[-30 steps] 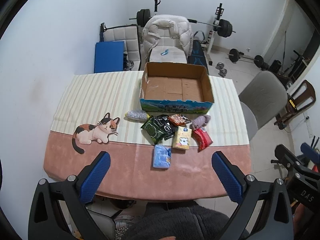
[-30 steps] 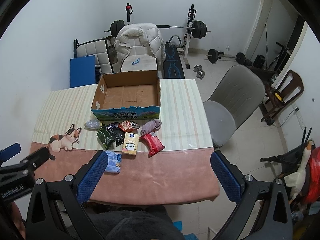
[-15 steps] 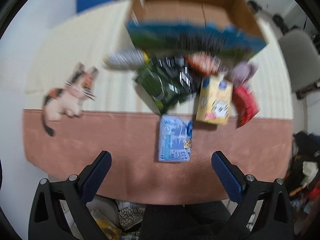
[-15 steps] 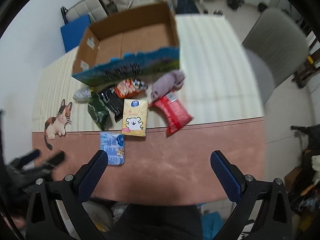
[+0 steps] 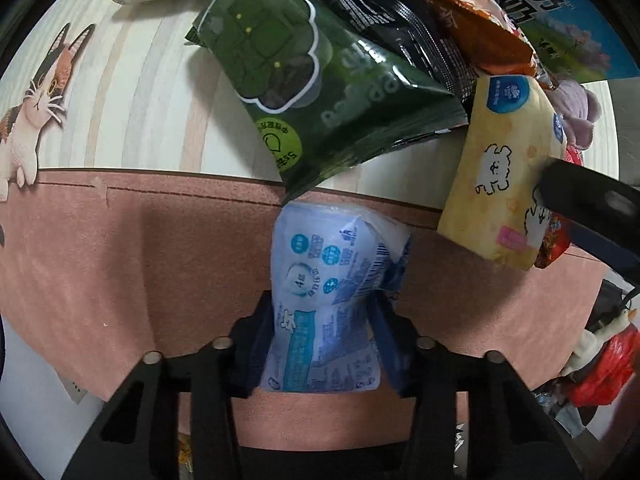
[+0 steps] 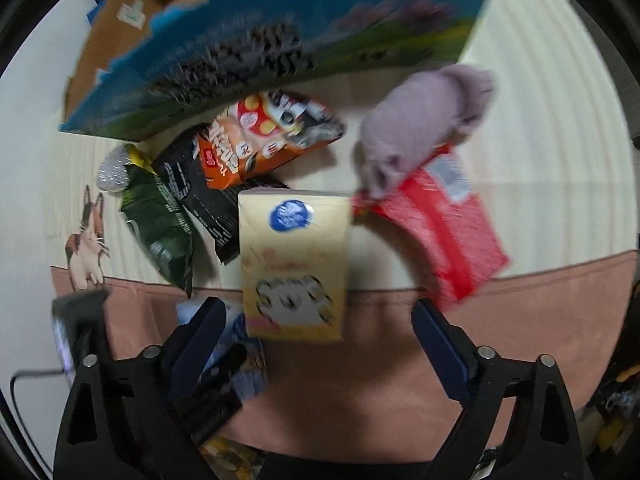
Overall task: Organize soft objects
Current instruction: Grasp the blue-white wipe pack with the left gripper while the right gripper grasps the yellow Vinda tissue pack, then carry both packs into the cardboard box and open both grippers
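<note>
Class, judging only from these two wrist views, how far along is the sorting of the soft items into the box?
Nothing shows as packed. The left gripper is shut on the blue tissue pack; the right gripper is open near the yellow tissue pack. The snack bags, red packet and purple plush lie outside the box.

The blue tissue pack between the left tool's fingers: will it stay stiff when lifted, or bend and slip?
The blue tissue pack probably bends: its sides already pinch in where the left tool squeezes it. The wrapper looks glossy, so it may slip a little. It likely weighs little for its size.
</note>
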The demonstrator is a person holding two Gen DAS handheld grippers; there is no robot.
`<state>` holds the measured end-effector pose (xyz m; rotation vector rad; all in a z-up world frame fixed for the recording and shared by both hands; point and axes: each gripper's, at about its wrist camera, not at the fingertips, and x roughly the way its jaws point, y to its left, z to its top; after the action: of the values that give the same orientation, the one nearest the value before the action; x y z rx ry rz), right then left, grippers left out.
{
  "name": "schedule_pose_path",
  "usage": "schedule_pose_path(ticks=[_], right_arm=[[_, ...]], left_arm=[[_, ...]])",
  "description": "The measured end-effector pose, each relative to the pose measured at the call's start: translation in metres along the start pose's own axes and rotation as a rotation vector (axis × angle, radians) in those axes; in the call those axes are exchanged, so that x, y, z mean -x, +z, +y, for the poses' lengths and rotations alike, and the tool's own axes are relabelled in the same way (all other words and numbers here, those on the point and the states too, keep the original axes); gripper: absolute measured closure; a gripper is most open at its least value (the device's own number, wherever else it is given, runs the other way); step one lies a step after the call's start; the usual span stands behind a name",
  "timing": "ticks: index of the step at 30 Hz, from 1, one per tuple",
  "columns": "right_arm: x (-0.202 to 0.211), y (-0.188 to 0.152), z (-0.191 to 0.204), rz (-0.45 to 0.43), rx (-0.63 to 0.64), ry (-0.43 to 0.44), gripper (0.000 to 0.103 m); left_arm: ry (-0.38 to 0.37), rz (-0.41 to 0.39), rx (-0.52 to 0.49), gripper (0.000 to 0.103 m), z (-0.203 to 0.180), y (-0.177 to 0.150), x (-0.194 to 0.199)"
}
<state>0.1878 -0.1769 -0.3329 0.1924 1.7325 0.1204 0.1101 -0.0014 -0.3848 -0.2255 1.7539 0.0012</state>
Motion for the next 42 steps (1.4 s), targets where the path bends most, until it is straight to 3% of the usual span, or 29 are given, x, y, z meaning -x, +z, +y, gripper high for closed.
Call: schedule_pose_path(ticks=[2,5,9,15,23,27,30,33,38,42], right_arm=[[-0.019,0.007,0.008,0.028,-0.008,-0.003,0.017],[-0.040,0.012,0.020,0.063,-0.008,-0.029,0.037],[-0.043,0.004,0.028,0.043,-0.013,-0.050,0.037],[-0.023,-0.028,0.027,0.017,-0.050,-0.014,0.038],[0.065,-0.066,0.026,-0.083,-0.051,0.082,0.038],[0.127,-0.056,0.023,-0.156,-0.009,0.103,0.038],[0.163,-0.024,0.025,-0.188,0.015,0.127,0.038],[0.184,0.022,0.028,-0.223,0.054,0.096,0.038],[0.175,0.119,0.031,-0.210,0.103,0.035,0.038],[0.145,0.186,0.029,-0.175,0.135,-0.028,0.038]], left_arm=[[-0.012,-0.006,0.004,0.068,0.004,-0.003,0.002],[-0.030,-0.014,0.007,0.073,0.007,-0.007,0.003],[-0.030,-0.038,-0.014,0.075,0.012,-0.013,0.013],[-0.086,-0.083,-0.047,0.075,0.015,-0.031,0.051],[-0.190,-0.218,-0.102,0.075,-0.006,-0.029,0.163],[-0.216,-0.293,-0.131,0.075,-0.025,0.012,0.215],[-0.252,-0.303,-0.115,0.075,-0.040,0.069,0.234],[-0.288,-0.287,-0.081,0.075,-0.051,0.123,0.244],[-0.314,-0.233,-0.031,0.075,-0.069,0.212,0.231],[-0.306,-0.163,-0.011,0.075,-0.079,0.274,0.194]])
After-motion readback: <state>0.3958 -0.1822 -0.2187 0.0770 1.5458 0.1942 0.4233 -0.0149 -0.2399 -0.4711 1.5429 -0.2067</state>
